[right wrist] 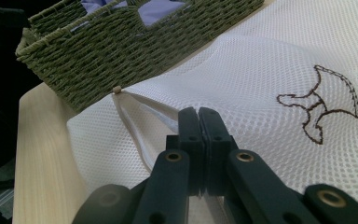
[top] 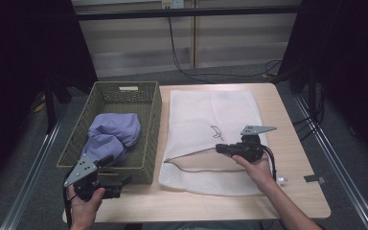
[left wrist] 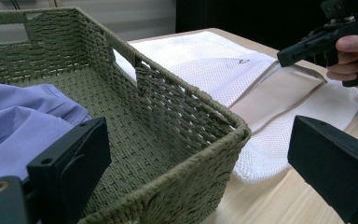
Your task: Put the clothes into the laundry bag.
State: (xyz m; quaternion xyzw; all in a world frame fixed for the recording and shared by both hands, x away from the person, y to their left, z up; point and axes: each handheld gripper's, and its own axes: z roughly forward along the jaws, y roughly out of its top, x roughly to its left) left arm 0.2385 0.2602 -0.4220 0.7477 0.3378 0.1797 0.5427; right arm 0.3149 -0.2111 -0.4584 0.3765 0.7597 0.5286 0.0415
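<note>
a pale wood table (top: 297,158) stands on grey flooring, with dark curtains to either side, a light panelled wall behind it and black cables trailing across the floor at the back. on its left part sits a woven green basket (top: 149,139) holding a lilac cloth (top: 111,134); just beside it, on the middle of the table, lies a white mesh laundry bag (top: 211,115) with a small brown stitched mark. the right gripper (top: 219,148) has its jaws pressed together on the upper edge of the bag's opening, lifting that edge so the mouth gapes toward the basket; in the right gripper view the pinched mesh itself is hidden behind the jaws. the left gripper (top: 124,179) hovers at the basket's near corner with its jaws spread wide, nothing between them. the left gripper view cuts off most of the lilac cloth, and the inside of the bag is too shadowed to make out.
</note>
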